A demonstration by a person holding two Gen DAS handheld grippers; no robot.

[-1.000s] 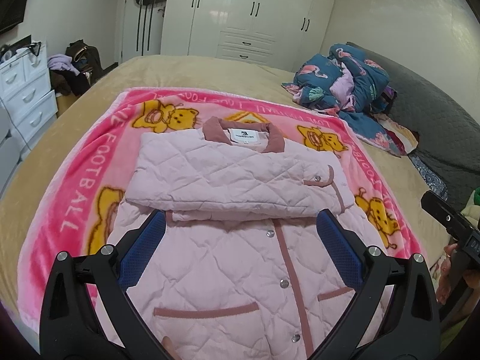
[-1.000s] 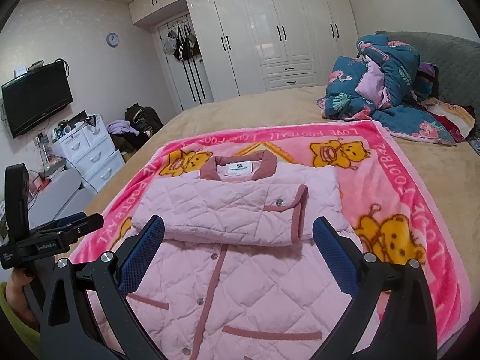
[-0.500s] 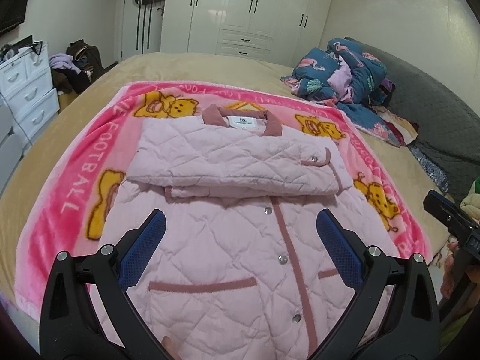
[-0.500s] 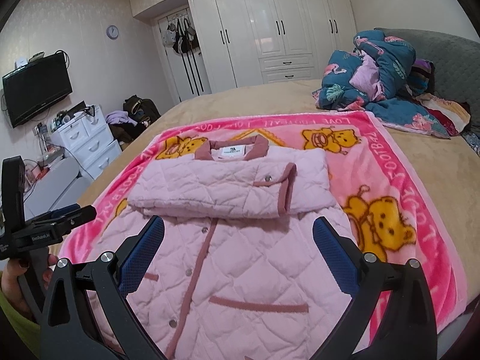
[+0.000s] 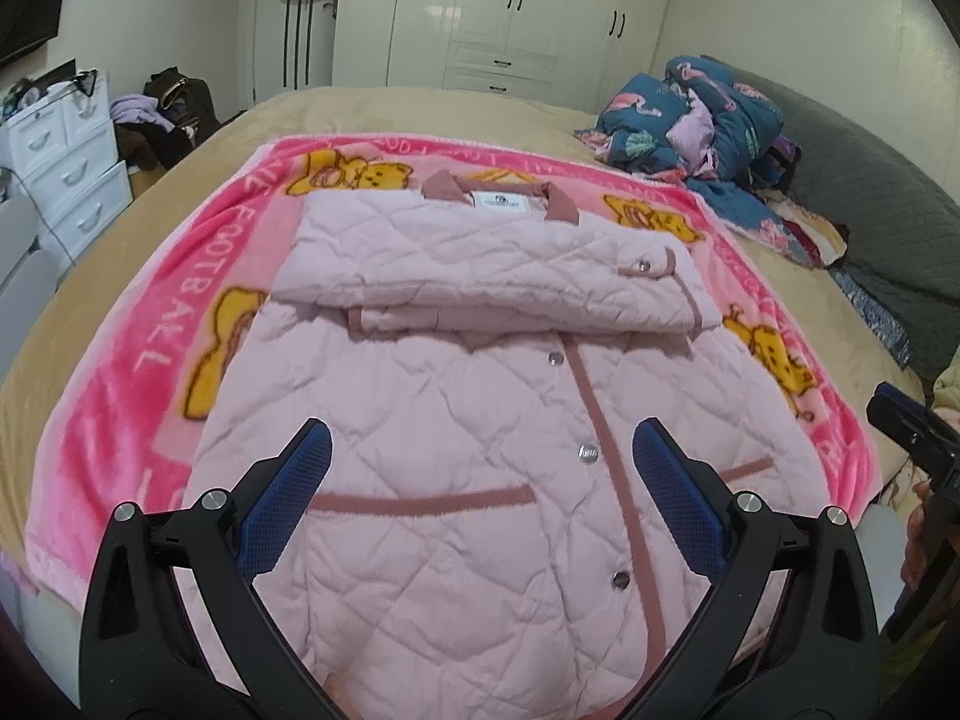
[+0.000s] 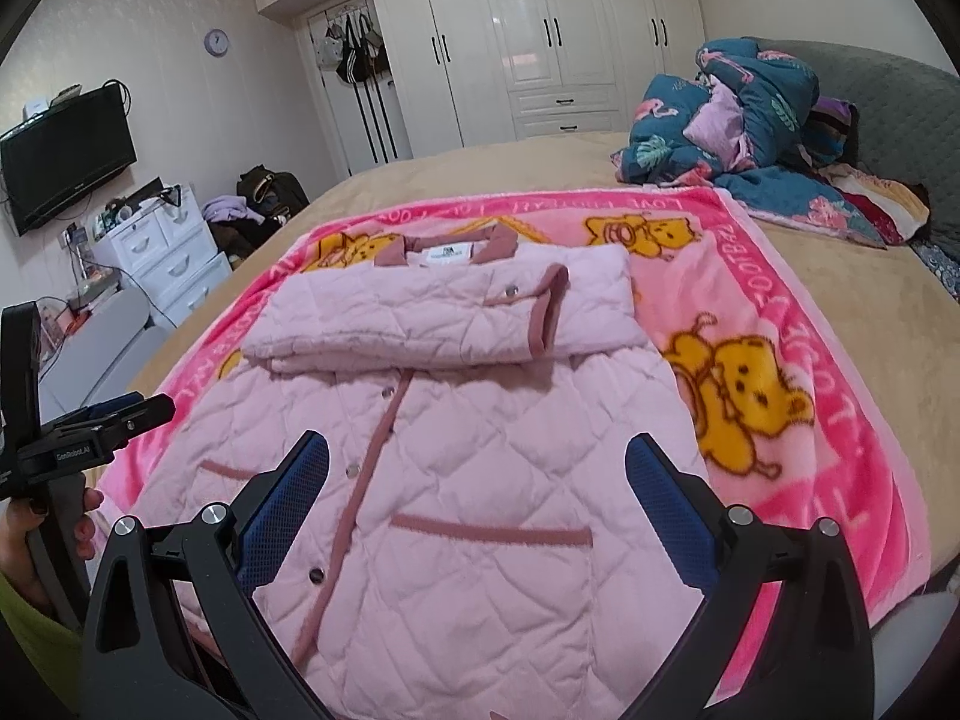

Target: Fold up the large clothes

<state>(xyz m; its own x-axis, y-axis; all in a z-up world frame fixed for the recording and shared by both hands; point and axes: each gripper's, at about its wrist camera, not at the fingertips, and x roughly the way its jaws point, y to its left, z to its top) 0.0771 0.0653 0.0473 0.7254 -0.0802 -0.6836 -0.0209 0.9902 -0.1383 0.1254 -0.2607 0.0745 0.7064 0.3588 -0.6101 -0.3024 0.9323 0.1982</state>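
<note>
A pink quilted jacket (image 5: 480, 432) lies front up on a pink bear-print blanket (image 5: 150, 360) on the bed, collar at the far end. Both sleeves are folded across its chest (image 5: 480, 276). My left gripper (image 5: 480, 480) is open and empty, hovering above the jacket's lower half. My right gripper (image 6: 477, 486) is open and empty too, above the lower part of the jacket (image 6: 480, 480). The jacket's hem is hidden below both grippers. Each view shows the other gripper at its edge: the right gripper (image 5: 912, 426) and the left gripper (image 6: 102, 420).
A heap of blue flowered bedding (image 6: 738, 120) sits at the far right of the bed by a grey headboard (image 5: 870, 210). White drawers (image 6: 162, 252) and a wall TV (image 6: 66, 156) stand on the left. White wardrobes (image 6: 540, 42) line the far wall.
Both grippers have pulled back toward the near edge of the bed, so more of the jacket's lower half shows. The jacket has not moved. Both stay open.
</note>
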